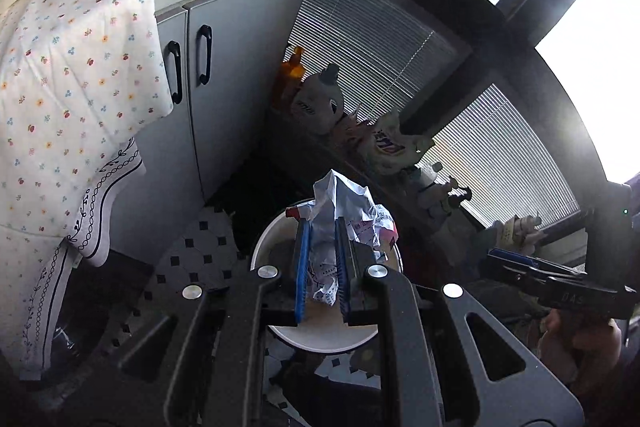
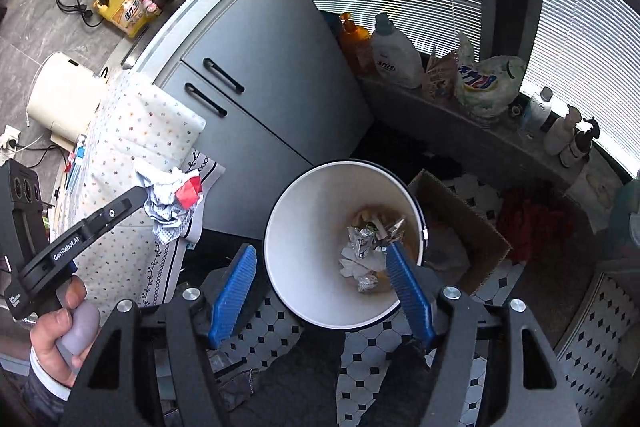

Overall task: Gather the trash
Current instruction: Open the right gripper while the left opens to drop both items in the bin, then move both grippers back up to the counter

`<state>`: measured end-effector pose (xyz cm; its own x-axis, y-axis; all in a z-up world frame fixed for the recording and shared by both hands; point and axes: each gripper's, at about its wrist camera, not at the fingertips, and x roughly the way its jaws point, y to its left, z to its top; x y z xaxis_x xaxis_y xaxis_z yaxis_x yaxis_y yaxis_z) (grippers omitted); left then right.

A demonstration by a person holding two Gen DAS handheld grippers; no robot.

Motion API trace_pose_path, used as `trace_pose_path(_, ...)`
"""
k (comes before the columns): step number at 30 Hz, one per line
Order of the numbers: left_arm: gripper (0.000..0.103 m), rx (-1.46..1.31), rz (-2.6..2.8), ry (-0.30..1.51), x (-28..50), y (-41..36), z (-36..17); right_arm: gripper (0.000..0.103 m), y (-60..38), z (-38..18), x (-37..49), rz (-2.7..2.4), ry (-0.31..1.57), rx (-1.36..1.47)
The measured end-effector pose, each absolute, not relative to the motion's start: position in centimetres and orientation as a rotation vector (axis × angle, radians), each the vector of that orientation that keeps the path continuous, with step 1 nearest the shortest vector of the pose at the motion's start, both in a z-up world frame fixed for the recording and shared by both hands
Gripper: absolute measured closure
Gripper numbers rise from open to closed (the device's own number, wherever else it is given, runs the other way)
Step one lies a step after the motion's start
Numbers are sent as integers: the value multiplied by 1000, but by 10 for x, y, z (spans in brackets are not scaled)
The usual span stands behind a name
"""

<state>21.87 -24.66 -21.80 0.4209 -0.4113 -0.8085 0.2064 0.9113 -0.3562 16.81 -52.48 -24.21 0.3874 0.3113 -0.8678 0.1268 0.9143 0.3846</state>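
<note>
- The left gripper (image 1: 322, 259) has its two blue pads pinching one crumpled paper wad (image 1: 344, 211), held above the white bin (image 1: 264, 247).
- The right gripper (image 2: 322, 287) stands with jaws spread and nothing between them, over the bin's mouth.
- Several scraps (image 2: 366, 247), foil among them, lie in the one bin.

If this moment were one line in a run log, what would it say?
left gripper: shut on crumpled paper | right gripper: open, empty, above white bin | bin: holds foil and paper scraps
</note>
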Motion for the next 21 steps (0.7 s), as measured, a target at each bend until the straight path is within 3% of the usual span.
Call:
trace_pose_path(6, 87, -202, -443, 1136, 220, -267, -232, 36, -547, -237, 164, 65, 1152, 449)
trace_pose_path(8, 71, -191, -463, 1169, 221, -272, -237, 36, -551, -236, 163, 53, 1146, 457)
trace_pose_path(9, 52, -184, -464, 1173, 220, -274, -238, 36, -552, -236, 163, 48, 1143, 462)
trace_pose_path(10, 45, -179, -467, 1163, 220, -274, -235, 36, -553, -235, 163, 45, 1140, 466)
trace_pose_path(13, 33, -178, -453, 1137, 222, -267, -226, 35, -552, -233, 164, 43, 1133, 472)
trace_pose_path(21, 23, -186, -353, 1060, 224, -224, -196, 31, -524, -218, 186, 99, 1101, 455)
